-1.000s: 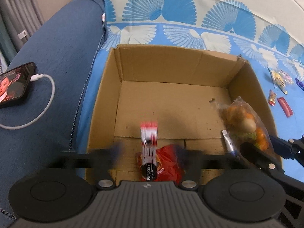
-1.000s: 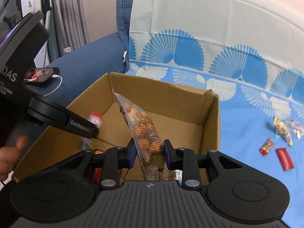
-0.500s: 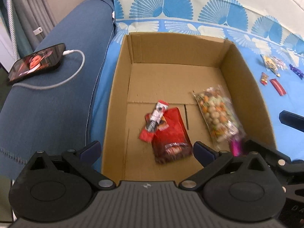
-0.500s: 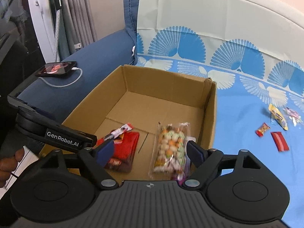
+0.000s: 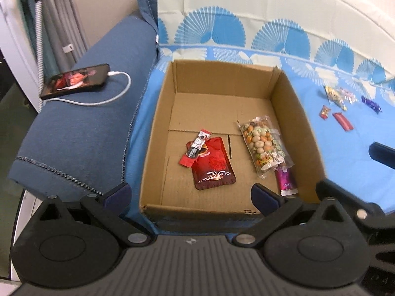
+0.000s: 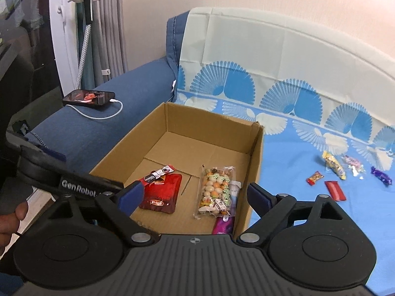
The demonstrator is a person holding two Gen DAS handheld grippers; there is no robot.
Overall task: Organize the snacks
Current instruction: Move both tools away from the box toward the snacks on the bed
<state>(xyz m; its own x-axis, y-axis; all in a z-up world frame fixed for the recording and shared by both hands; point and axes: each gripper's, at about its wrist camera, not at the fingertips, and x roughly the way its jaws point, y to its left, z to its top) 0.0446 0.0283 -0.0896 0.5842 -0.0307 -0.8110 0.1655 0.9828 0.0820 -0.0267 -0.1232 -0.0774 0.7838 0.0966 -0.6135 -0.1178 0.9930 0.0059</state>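
Observation:
An open cardboard box (image 5: 293,113) (image 6: 256,157) sits on a blue sheet. Inside lie a red pouch (image 5: 213,164) (image 6: 161,192), a red-and-black coffee stick (image 5: 195,148) (image 6: 158,172) across it, a clear bag of coated nuts (image 5: 263,146) (image 6: 217,188) and a purple tube (image 5: 286,181) (image 6: 223,225). My left gripper (image 5: 191,196) is open and empty above the box's near edge. My right gripper (image 6: 193,196) is open and empty over the box's near right corner. Several small wrapped sweets (image 5: 335,96) (image 6: 333,162) lie on the sheet to the right.
A phone (image 5: 74,81) (image 6: 88,97) with a white cable lies on the blue sofa arm at left. A red bar (image 5: 342,120) (image 6: 334,190) and a purple sweet (image 5: 371,103) (image 6: 381,175) lie among the loose snacks. The sofa back rises behind.
Both grippers opened and let go: the coffee stick and the nut bag dropped into the box. Both grippers then pulled back and up, away from the box.

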